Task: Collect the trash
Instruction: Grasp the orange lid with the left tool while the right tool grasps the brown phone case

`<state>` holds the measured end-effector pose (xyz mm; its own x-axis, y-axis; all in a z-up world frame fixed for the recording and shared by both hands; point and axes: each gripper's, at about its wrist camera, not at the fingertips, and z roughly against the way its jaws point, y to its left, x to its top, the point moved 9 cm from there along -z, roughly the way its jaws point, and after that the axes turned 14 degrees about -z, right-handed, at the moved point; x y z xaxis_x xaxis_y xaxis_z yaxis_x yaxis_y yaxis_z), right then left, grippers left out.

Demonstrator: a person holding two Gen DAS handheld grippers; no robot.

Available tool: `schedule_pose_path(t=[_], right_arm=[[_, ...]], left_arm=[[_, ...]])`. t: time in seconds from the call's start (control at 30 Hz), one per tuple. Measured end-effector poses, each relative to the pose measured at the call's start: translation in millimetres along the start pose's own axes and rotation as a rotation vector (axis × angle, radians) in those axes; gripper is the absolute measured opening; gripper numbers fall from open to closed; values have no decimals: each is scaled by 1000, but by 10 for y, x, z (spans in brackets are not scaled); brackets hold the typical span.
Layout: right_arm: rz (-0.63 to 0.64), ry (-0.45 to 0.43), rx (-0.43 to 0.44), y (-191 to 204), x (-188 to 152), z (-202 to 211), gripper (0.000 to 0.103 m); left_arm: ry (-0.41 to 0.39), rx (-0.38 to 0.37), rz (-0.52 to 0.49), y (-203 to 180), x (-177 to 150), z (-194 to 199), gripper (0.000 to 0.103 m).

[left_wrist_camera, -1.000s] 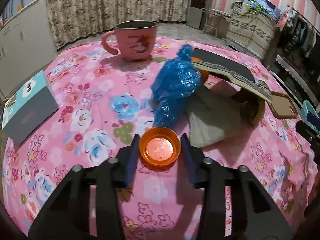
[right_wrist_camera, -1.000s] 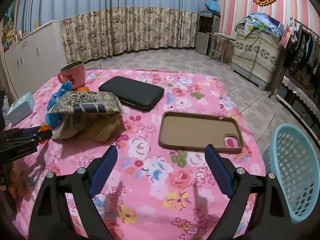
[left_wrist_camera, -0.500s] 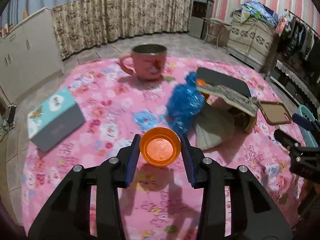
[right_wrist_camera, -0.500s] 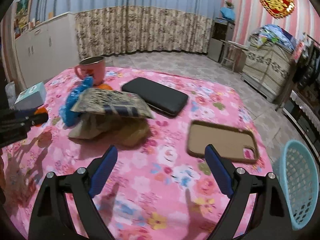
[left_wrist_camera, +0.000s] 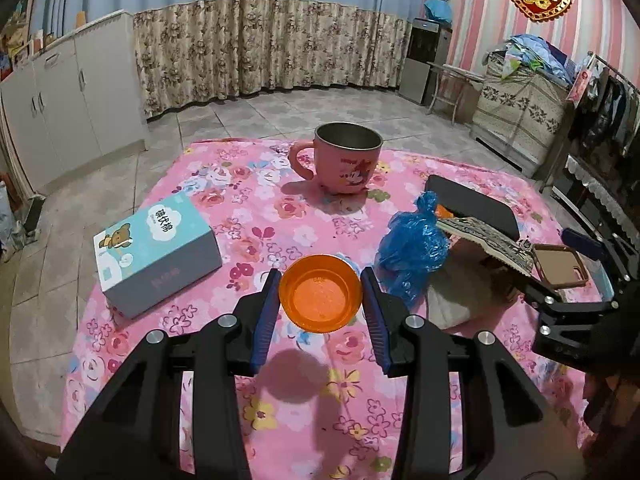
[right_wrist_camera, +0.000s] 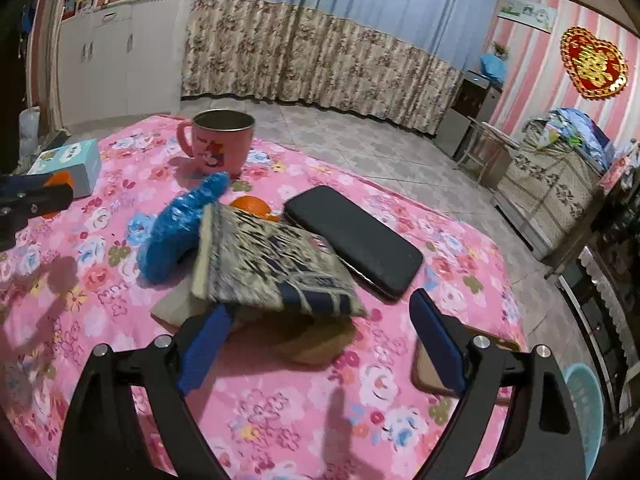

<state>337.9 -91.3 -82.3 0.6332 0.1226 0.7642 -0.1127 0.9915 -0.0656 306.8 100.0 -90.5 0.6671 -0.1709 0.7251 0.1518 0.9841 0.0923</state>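
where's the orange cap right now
The orange cap is clamped in the left gripper, lifted above the tablecloth, between the tissue box and the blue bag.

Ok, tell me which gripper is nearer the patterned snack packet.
Right. The right gripper hangs open just in front of the patterned snack packet; the left gripper, holding the orange cap, sits off beyond the blue bag.

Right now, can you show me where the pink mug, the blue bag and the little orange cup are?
pink mug [left_wrist_camera: 347, 164], left wrist view, on its front wall.
blue bag [left_wrist_camera: 412, 254], left wrist view, on its crinkled middle.
orange cup [left_wrist_camera: 320, 300], left wrist view, on its inside bottom.
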Motion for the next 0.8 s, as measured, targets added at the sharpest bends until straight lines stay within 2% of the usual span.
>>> schedule_pose_path(t=[0.03, 0.1, 0.13, 0.27, 0.33, 0.37, 0.63, 0.8], right_arm=[[13, -4, 6, 34, 22, 0, 85], [44, 2, 25, 112, 56, -9, 71], [52, 9, 33, 143, 64, -21, 60], [75, 30, 70, 217, 72, -47, 36], [86, 28, 72, 208, 76, -36, 28], [85, 31, 74, 199, 73, -33, 20], [-2, -24, 82, -135, 199, 181, 7], [-81, -58, 94, -448, 304, 416, 5]], left_arm=[[-1, 3, -6, -5, 4, -6, 39], [-1, -1, -2, -9, 8, -6, 39], [-1, -4, 1, -13, 10, -10, 39], [-3, 7, -9, -15, 21, -14, 39], [-3, 14, -13, -4, 31, -15, 39], [-4, 14, -12, 2, 34, -12, 39], [-12, 16, -16, 6, 55, 16, 39], [-22, 20, -30, -15, 95, 52, 39]])
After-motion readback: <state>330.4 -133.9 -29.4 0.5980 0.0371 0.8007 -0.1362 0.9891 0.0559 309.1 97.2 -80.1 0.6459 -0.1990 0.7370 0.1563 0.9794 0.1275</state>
